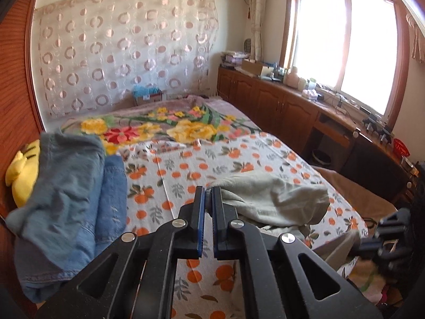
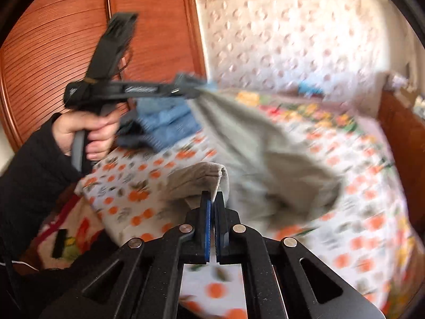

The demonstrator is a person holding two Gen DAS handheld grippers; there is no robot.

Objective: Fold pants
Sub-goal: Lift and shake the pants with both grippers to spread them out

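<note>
Pale grey-green pants (image 1: pixel 273 202) hang over the orange-print bedsheet (image 1: pixel 186 164), held up between both grippers. My left gripper (image 1: pixel 209 190) is shut on one edge of the pants. It also shows in the right wrist view (image 2: pixel 198 90), raised at the upper left with the cloth stretching down from it. My right gripper (image 2: pixel 212 195) is shut on another edge of the pants (image 2: pixel 265 159), lower and nearer the bed's front edge. The right wrist view is blurred by motion.
Folded blue jeans (image 1: pixel 69 202) lie stacked at the left of the bed beside a yellow plush toy (image 1: pixel 21 175). A floral blanket (image 1: pixel 159 127) covers the far end. Wooden cabinets (image 1: pixel 279 101) with clutter run along the right under the window. A wooden wardrobe (image 2: pixel 66 26) stands on the left.
</note>
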